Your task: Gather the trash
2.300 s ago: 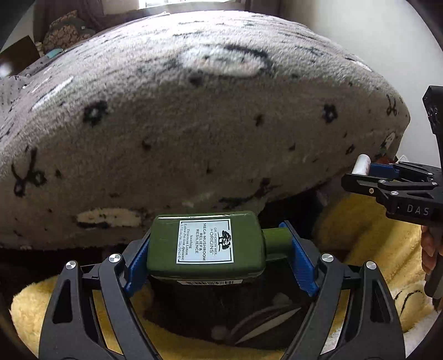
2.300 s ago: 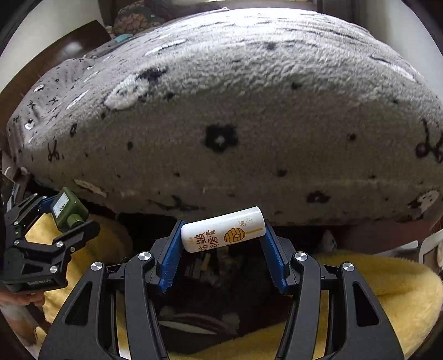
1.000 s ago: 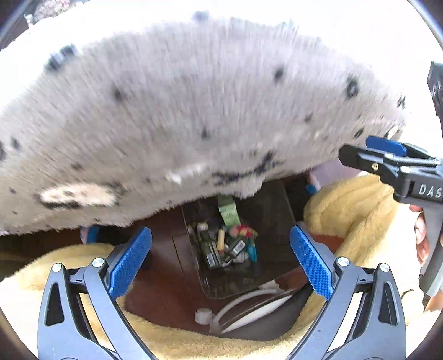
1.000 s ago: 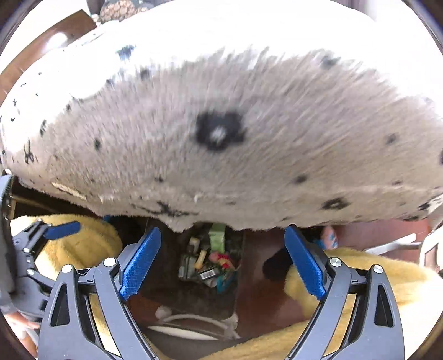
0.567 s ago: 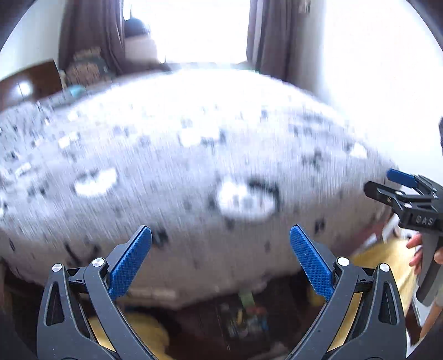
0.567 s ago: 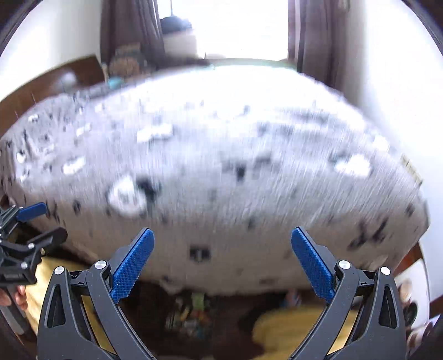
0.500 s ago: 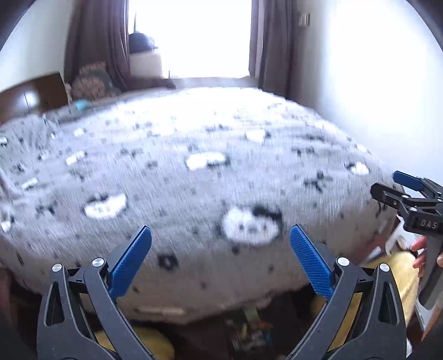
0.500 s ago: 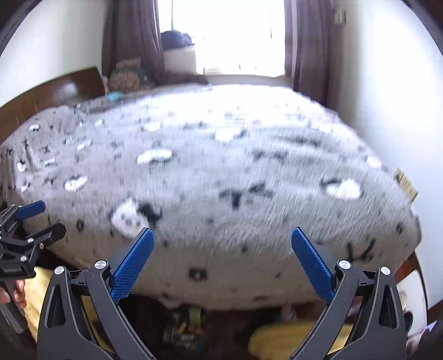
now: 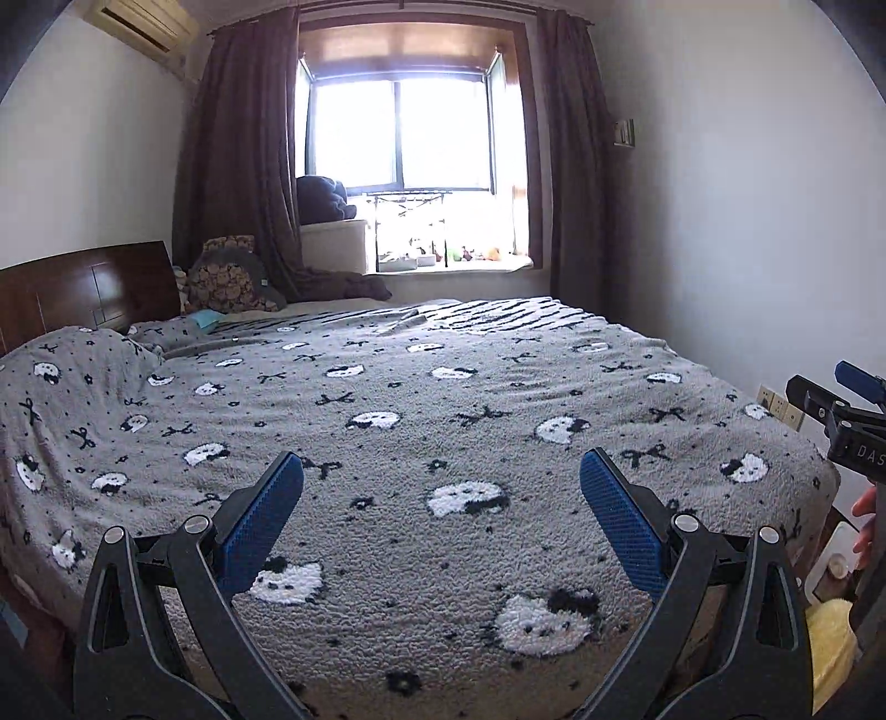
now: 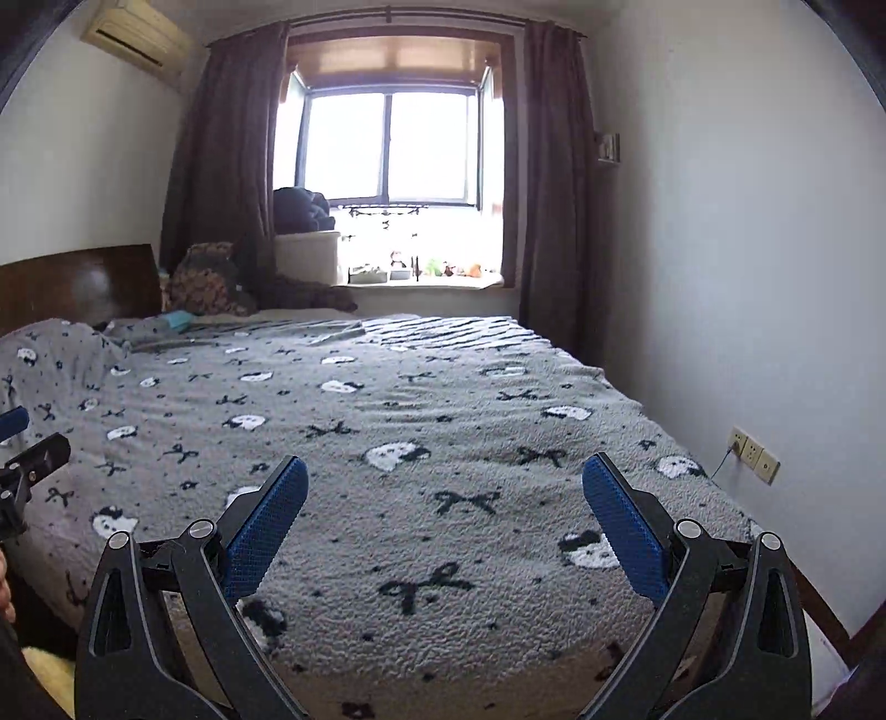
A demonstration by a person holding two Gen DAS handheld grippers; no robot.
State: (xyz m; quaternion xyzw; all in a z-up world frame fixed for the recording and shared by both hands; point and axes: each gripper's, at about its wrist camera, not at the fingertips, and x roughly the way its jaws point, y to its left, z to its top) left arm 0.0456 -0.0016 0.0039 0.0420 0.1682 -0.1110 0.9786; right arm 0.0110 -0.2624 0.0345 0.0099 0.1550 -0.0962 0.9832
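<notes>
**A daylit bedroom with a wide bed**

A bed (image 9: pixel 421 443) fills most of the room, covered by a fleecy grey blanket (image 10: pixel 443 471) printed with white cat faces and black bows. A dark wooden headboard (image 9: pixel 77 293) stands along the left wall, with a patterned cushion (image 9: pixel 227 282) heaped at its far end. Straight ahead a window (image 10: pixel 387 149) glares with daylight, framed by dark brown curtains (image 9: pixel 238 166); small objects line its sill (image 10: pixel 421 277). An air conditioner (image 10: pixel 133 33) hangs high on the left wall. The right-hand wall (image 10: pixel 747 249) is plain white, with sockets (image 10: pixel 753 454) low down beside the bed.
</notes>
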